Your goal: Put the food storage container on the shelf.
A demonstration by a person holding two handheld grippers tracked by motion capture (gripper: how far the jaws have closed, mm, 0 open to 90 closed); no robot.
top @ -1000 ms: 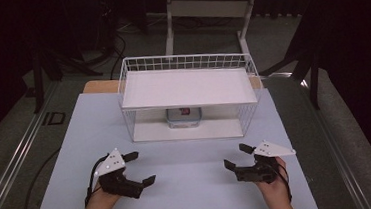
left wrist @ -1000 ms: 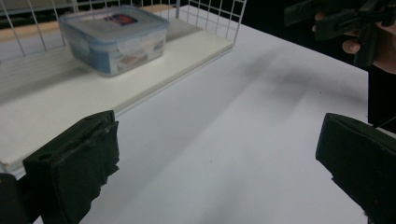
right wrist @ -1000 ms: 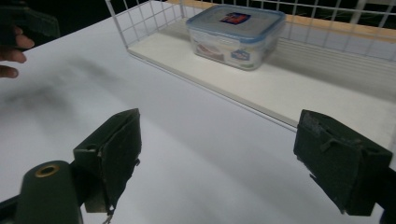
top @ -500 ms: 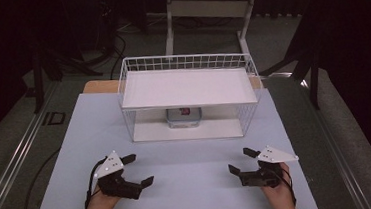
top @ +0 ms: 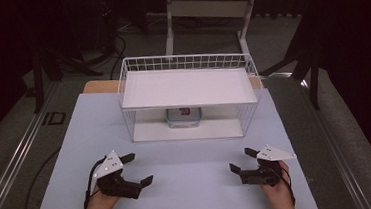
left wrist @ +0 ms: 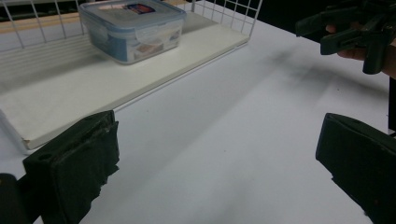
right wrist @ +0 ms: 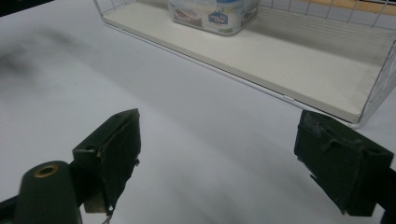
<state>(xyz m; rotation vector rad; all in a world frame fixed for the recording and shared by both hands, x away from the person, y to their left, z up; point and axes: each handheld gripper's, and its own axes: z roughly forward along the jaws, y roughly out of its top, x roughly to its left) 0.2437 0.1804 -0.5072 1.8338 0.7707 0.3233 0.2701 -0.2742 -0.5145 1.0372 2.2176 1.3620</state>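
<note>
A clear plastic container with a lid and a red-and-blue label sits on the lower board of a white wire shelf rack at the back of the table. My left gripper rests open near the front left and holds nothing. My right gripper is open at the front right, also with nothing in it. In the left gripper view, the container lies ahead to the left, past the wide-apart jaws of the left gripper. In the right gripper view, the container is at the top, beyond the right gripper.
The white table stretches between the rack and the hands. The rack's lower board has a low front lip, and a top shelf covers it. Dark floor, cables and a stand's legs lie beyond the table.
My right gripper has drifted slightly right and toward the near edge. The left gripper has barely moved. Both remain open.
</note>
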